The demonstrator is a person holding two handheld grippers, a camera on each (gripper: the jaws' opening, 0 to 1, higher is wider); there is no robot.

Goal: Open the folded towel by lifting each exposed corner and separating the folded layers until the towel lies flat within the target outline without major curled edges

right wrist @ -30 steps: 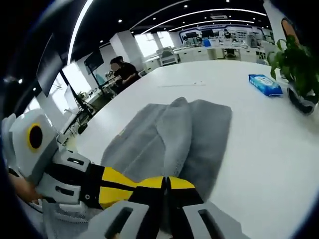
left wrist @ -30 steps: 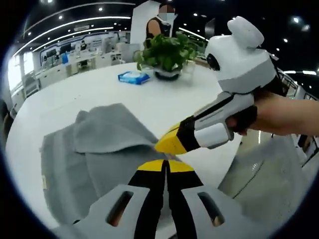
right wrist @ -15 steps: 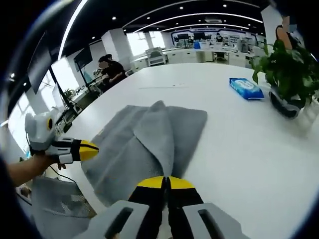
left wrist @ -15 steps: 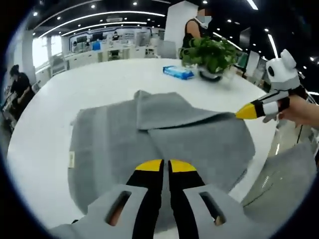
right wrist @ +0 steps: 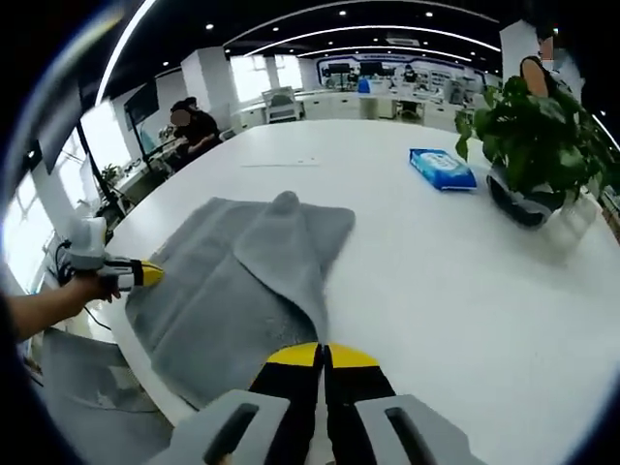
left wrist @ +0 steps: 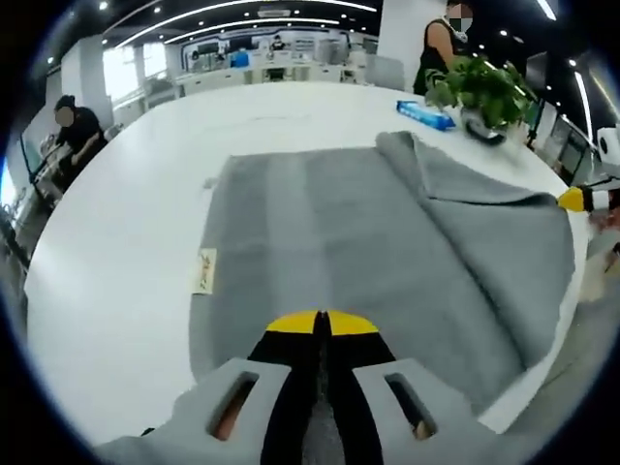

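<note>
A grey towel [left wrist: 387, 262] lies spread across the near part of a round white table [left wrist: 126, 223], mostly opened, with one flap still folded over on the side towards the potted plant [left wrist: 484, 92]. I am in the unfolding step: my left tool [left wrist: 323, 325] has its jaws together on the towel's near edge, and my right tool [right wrist: 325, 356], jaws likewise together, pinches what looks like the flap's corner, the cloth rising in a ridge from it towards the plant. In the left gripper view the right tool's yellow tip sits at the towel's far corner; in the right gripper view the left tool appears beyond the towel, away from the plant. A small label [left wrist: 204, 271] shows on the towel's edge, and a blue packet [right wrist: 441, 167] rests just beside the plant. No target outline is visible to me. Next, I judge, the right tool must carry that flap outward and lay it flat while the left keeps its edge anchored
</note>
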